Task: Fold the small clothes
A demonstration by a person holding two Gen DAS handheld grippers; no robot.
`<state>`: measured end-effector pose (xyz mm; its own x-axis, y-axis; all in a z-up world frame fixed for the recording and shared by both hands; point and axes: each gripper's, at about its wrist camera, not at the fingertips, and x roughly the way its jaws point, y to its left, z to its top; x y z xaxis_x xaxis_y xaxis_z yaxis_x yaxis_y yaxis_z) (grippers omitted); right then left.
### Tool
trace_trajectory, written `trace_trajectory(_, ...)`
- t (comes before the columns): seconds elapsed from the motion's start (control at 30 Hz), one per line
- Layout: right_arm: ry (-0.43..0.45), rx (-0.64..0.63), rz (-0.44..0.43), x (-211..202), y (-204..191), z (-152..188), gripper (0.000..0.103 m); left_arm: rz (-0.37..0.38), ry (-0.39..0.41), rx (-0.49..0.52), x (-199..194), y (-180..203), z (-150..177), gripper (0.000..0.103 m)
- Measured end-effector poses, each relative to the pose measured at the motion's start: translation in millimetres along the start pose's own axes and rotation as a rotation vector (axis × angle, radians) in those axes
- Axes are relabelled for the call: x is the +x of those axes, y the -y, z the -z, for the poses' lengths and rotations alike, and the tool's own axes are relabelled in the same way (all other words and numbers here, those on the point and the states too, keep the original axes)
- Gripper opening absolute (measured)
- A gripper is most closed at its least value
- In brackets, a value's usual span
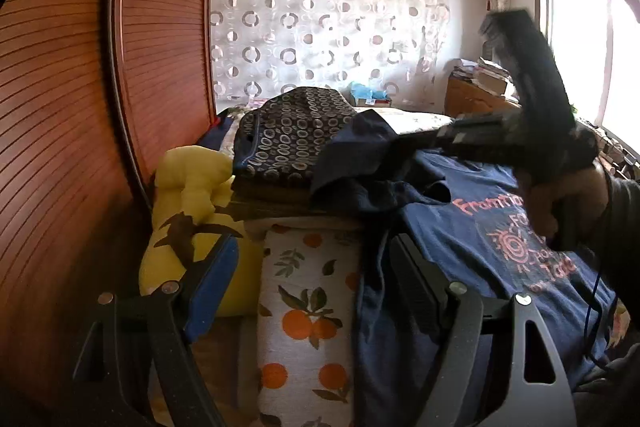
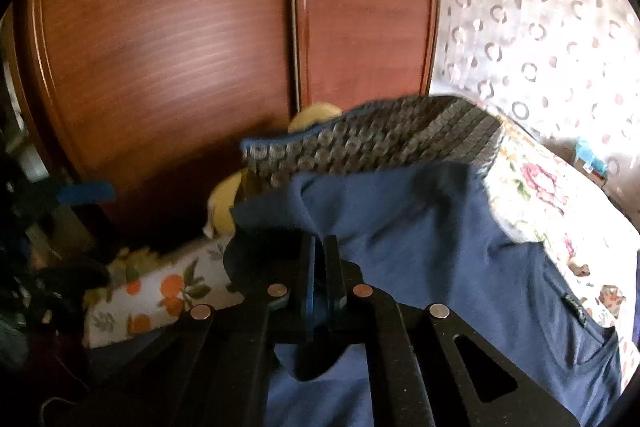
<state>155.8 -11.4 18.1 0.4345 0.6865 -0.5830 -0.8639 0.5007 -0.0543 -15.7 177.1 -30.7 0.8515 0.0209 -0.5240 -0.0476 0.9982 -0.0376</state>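
A navy T-shirt (image 1: 472,239) with pink print lies spread on the bed, its left side hanging over the edge. My left gripper (image 1: 316,255) is open and empty, low at the bed's near left edge, its right finger beside the shirt's hanging side. My right gripper (image 2: 320,247) is shut on a fold of the navy T-shirt (image 2: 420,227) and holds it lifted above the bed. The right gripper also shows in the left wrist view (image 1: 404,143), blurred, pinching the shirt's sleeve area.
A dark cushion with ring pattern (image 1: 292,131) sits at the bed's far left. A yellow plush toy (image 1: 188,195) lies between bed and wooden wardrobe (image 1: 80,107). An orange-print pillow (image 1: 308,307) lies at the near edge. A floral bedsheet (image 2: 540,195) covers the bed.
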Motion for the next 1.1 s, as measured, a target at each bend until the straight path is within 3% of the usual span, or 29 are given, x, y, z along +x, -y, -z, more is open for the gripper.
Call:
trace_trajectory(0.23,0.114,0.056,0.094,-50.6,47.7,0.4,0.002,0.032,0.002,0.021,1.4,17.3,-3.8,0.079)
trace_trajectory(0.33,0.117,0.088,0.153,-67.3,67.0,15.3,0.002,0.047,0.000,0.036,2.8,26.0,-5.8,0.079)
trace_trajectory(0.43,0.072,0.128,0.264,-66.1,79.1,32.6,0.003,0.061,-0.005,0.046,4.9,34.7,-6.8,0.079)
trace_trajectory(0.47,0.039,0.145,0.304,-61.9,86.2,40.5,0.008,0.067,-0.007,0.048,6.4,37.4,-7.0,0.079)
trace_trajectory(0.53,-0.008,0.163,0.345,-53.6,92.9,53.0,0.035,0.076,-0.012,0.053,9.6,42.1,-7.4,0.079)
trace_trajectory(0.6,-0.018,0.185,0.351,-50.9,98.7,66.6,0.045,0.082,-0.019,0.058,12.9,46.9,-7.9,0.079)
trace_trajectory(0.87,-0.006,0.253,0.365,-79.7,109.8,105.6,0.045,0.113,-0.042,0.070,24.1,68.1,-8.5,0.079)
trace_trajectory(1.1,-0.007,0.286,0.435,-150.4,92.0,132.4,0.045,0.149,-0.053,0.074,30.2,92.9,-8.2,0.079)
